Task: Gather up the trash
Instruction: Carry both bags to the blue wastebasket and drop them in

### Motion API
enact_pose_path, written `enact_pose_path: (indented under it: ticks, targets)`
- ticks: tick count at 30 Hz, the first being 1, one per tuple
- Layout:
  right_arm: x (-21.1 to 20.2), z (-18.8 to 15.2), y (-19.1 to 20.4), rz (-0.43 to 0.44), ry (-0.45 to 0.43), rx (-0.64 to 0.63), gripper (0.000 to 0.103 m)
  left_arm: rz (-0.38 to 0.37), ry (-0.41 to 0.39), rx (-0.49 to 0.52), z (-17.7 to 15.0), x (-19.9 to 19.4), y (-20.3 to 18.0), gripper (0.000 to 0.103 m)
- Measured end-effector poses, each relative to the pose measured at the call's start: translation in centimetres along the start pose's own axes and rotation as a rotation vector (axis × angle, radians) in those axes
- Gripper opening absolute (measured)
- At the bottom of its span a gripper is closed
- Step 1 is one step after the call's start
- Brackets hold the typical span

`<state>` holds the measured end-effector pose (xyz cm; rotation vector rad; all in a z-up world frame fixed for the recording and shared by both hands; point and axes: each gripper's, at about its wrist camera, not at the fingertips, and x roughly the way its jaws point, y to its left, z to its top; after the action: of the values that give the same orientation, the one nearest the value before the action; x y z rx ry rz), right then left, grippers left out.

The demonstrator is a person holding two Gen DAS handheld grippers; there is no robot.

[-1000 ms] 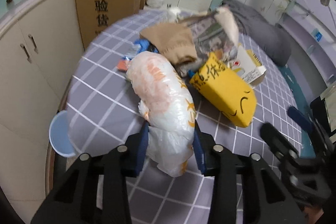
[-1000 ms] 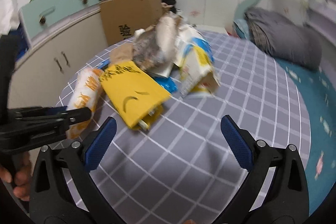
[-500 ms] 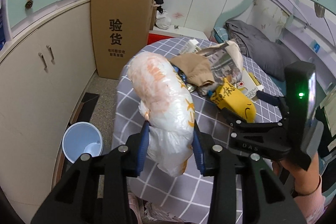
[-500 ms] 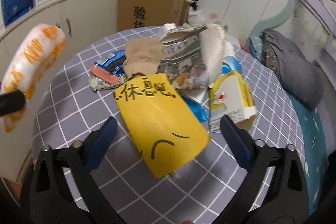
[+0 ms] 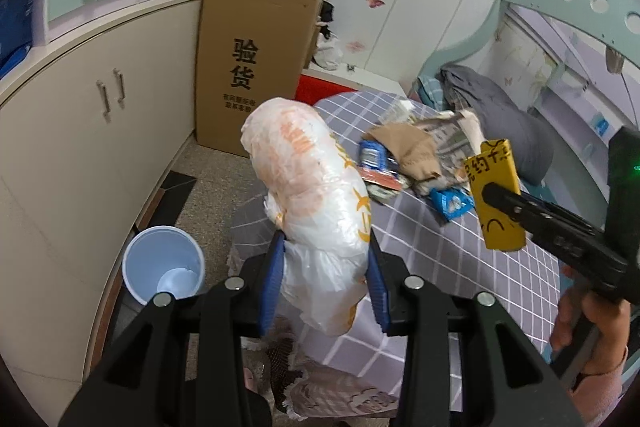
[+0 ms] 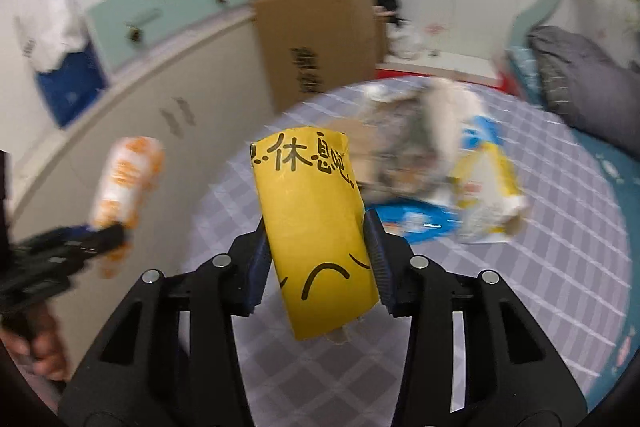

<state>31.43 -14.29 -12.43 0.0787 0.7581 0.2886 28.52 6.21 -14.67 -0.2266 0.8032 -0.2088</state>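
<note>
- White plastic bag (image 5: pixel 316 211) with orange print, stuffed full, is clamped between the blue pads of the left gripper (image 5: pixel 326 285) and held in the air over the near edge of the table (image 5: pixel 460 259), above and to the right of the bin.
- Pale blue bin (image 5: pixel 162 267) stands on the floor between the table and the cream cupboards (image 5: pixel 80 131); a scrap of white lies in its bottom.
- Yellow carton (image 6: pixel 316 227) with black handwriting and a drawn frown is pinched at both sides by the right gripper (image 6: pixel 318 267), whose jaws have just been closing on it; it hangs clear of the table.
- Remaining trash pile (image 5: pixel 416 155) lies on the grey checked tablecloth: brown paper, newspaper, blue wrappers, and a yellow-and-white box (image 6: pixel 484 187).
- Tall cardboard box (image 5: pixel 252 63) with printed characters stands on the floor against the cupboards, behind the table.
- A hand (image 5: pixel 588 331) grips the right gripper's handle at lower right in the left wrist view.
</note>
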Motion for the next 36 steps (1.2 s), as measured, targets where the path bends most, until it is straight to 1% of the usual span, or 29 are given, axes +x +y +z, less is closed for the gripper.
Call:
enact_pose_path:
  ticks: [1, 4, 5, 8, 10, 11, 14, 18, 19, 20, 21, 23, 24, 26, 29, 32, 36]
  targets:
    - [0.4, 0.4, 1.4, 0.044, 0.004, -0.009, 0.044, 0.008, -0.003, -0.009, 0.0, -0.2, 0.8, 0.037]
    - [1.8, 1.0, 4.8, 0.123, 0.022, -0.037, 0.044, 0.045, -0.010, -0.050, 0.2, -0.6, 3.8, 0.037]
    - [2.9, 1.4, 6.6, 0.161, 0.037, -0.054, 0.044, 0.059, -0.010, -0.063, 0.2, -0.8, 4.7, 0.037]
    - [5.6, 1.8, 10.7, 0.219, 0.075, -0.098, 0.044, 0.129, -0.006, -0.120, 0.0, -0.9, 8.6, 0.037]
    - [7.8, 2.1, 13.2, 0.264, 0.104, -0.122, 0.044, 0.189, -0.004, -0.159, 0.1, -0.9, 11.5, 0.037]
    - [9.2, 2.3, 14.5, 0.289, 0.123, -0.128, 0.044, 0.233, -0.005, -0.176, 0.2, -0.8, 13.2, 0.037]
    - [13.2, 2.7, 18.0, 0.333, 0.170, -0.142, 0.045, 0.325, 0.005, -0.210, 0.5, -0.5, 16.7, 0.037]
    - [18.3, 3.3, 22.3, 0.358, 0.189, -0.161, 0.049, 0.396, 0.016, -0.270, 0.9, -0.4, 21.3, 0.037]
    - [19.2, 3.3, 23.1, 0.360, 0.188, -0.156, 0.057, 0.410, 0.019, -0.276, 1.0, -0.3, 22.2, 0.037]
    - [20.8, 3.6, 24.0, 0.367, 0.186, -0.145, 0.076, 0.423, 0.026, -0.288, 1.2, -0.2, 23.1, 0.037]
    - [21.4, 3.5, 24.6, 0.363, 0.184, -0.140, 0.081, 0.427, 0.030, -0.298, 1.0, -0.3, 23.9, 0.037]
    - [22.8, 3.5, 25.3, 0.319, 0.189, -0.136, 0.083, 0.431, 0.039, -0.311, 1.1, -0.1, 24.9, 0.037]
    - [22.9, 3.4, 25.4, 0.319, 0.194, -0.136, 0.084, 0.432, 0.044, -0.315, 1.1, 0.0, 25.3, 0.037]
    - [22.5, 3.0, 25.1, 0.321, 0.186, -0.138, 0.089, 0.424, 0.054, -0.320, 1.0, 0.4, 25.8, 0.037]
    - [22.2, 2.3, 24.4, 0.275, 0.173, -0.145, 0.090, 0.406, 0.073, -0.328, 0.3, 0.7, 25.9, 0.037]
    - [22.0, 1.7, 24.0, 0.217, 0.160, -0.153, 0.091, 0.377, 0.092, -0.328, 0.4, 1.7, 25.8, 0.038]
    - [21.5, 1.3, 23.3, 0.156, 0.135, -0.156, 0.091, 0.362, 0.112, -0.321, 0.3, 2.7, 25.5, 0.038]
